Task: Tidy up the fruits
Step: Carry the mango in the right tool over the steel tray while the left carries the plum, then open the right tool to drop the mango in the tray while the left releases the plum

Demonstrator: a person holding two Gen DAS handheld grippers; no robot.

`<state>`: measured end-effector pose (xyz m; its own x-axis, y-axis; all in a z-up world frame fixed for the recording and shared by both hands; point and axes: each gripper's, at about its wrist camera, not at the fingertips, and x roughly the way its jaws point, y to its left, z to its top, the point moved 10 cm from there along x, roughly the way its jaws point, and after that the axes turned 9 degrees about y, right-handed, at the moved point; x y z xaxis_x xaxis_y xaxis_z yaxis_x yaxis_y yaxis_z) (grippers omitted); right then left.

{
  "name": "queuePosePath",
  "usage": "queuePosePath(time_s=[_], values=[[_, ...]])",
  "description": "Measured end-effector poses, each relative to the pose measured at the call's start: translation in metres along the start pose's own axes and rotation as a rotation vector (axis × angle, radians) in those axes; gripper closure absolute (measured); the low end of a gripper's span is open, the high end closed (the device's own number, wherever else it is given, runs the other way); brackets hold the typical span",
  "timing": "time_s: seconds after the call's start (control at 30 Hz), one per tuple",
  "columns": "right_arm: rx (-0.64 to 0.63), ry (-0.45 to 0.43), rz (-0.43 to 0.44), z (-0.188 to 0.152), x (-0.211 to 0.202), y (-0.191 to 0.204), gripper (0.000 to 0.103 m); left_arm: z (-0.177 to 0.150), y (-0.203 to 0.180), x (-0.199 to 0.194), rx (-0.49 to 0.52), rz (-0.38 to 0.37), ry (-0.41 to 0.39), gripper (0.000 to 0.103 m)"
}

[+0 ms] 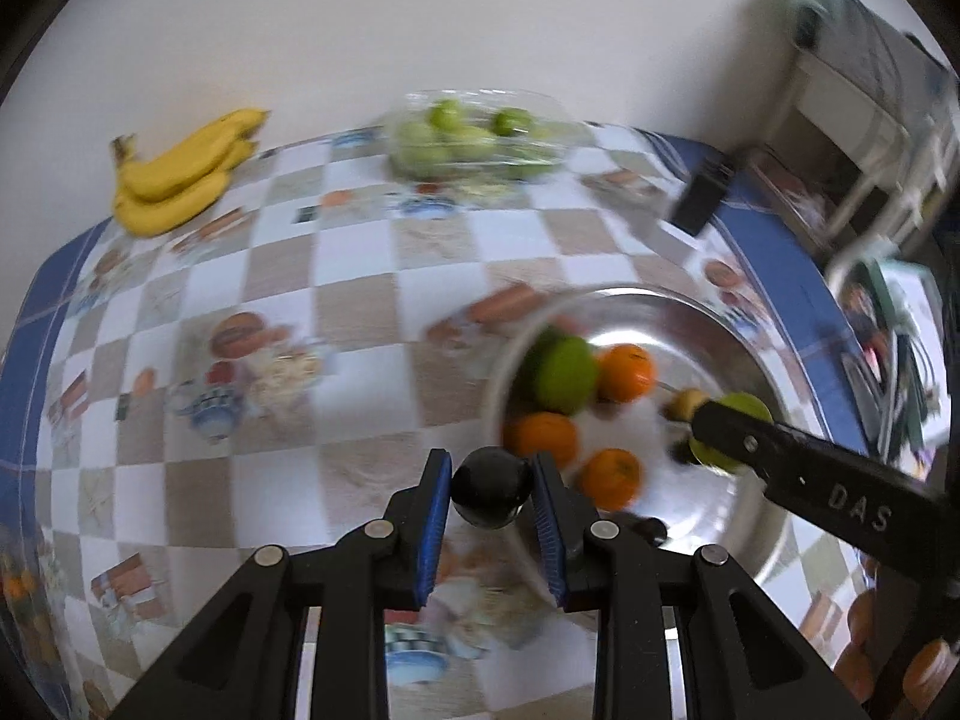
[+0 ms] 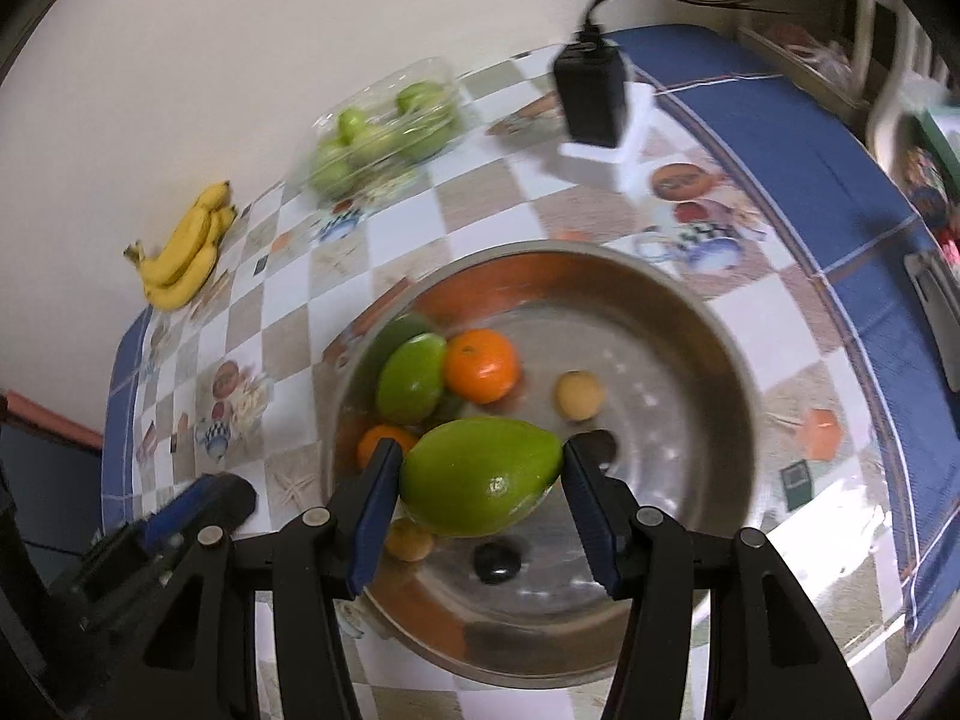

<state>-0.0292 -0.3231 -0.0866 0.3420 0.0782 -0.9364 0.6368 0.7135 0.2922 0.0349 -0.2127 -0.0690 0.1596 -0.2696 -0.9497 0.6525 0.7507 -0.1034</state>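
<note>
My left gripper [image 1: 492, 495] is shut on a small black round fruit [image 1: 491, 493], held above the table by the left rim of the steel bowl [image 1: 774, 528]. My right gripper [image 2: 477, 483] is shut on a large green mango [image 2: 480, 477] and holds it over the steel bowl [image 2: 714, 348]. In the bowl lie another green mango [image 2: 411, 379], oranges [image 2: 482, 365], a small yellow fruit [image 2: 578, 396] and a black fruit [image 2: 497, 562]. The right gripper [image 1: 735, 435] also shows in the left wrist view, over the bowl.
A bunch of bananas [image 1: 180, 177] lies at the table's far left by the wall. A clear plastic box of green fruits [image 1: 474, 135] stands at the back. A black adapter on a white stand [image 2: 591, 96] sits at the back right. The tablecloth edge is blue.
</note>
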Motion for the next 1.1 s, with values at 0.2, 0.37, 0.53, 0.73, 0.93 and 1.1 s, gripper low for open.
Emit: queuePosePath(time_s=[0.2, 0.37, 0.53, 0.73, 0.93, 1.1], values=[[0.015, -0.006, -0.020, -0.005, -0.006, -0.017, 0.047, -0.010, -0.037, 0.009, 0.081, -0.005, 0.023, 0.074], [0.014, 0.014, -0.026, -0.015, -0.001, -0.023, 0.046, -0.019, -0.051, 0.018, 0.110, 0.015, 0.045, 0.074], [0.022, 0.023, -0.033, -0.023, 0.001, -0.032, 0.046, -0.027, -0.057, 0.025, 0.122, 0.027, 0.061, 0.074], [0.029, 0.055, -0.060, -0.032, 0.012, -0.042, 0.046, -0.037, -0.060, 0.037, 0.137, 0.049, 0.094, 0.074], [0.032, 0.099, -0.083, -0.039, 0.026, -0.048, 0.046, -0.044, -0.064, 0.051, 0.150, 0.045, 0.135, 0.074], [0.025, 0.134, -0.100, -0.043, 0.036, -0.048, 0.046, -0.049, -0.064, 0.060, 0.152, 0.054, 0.165, 0.073]])
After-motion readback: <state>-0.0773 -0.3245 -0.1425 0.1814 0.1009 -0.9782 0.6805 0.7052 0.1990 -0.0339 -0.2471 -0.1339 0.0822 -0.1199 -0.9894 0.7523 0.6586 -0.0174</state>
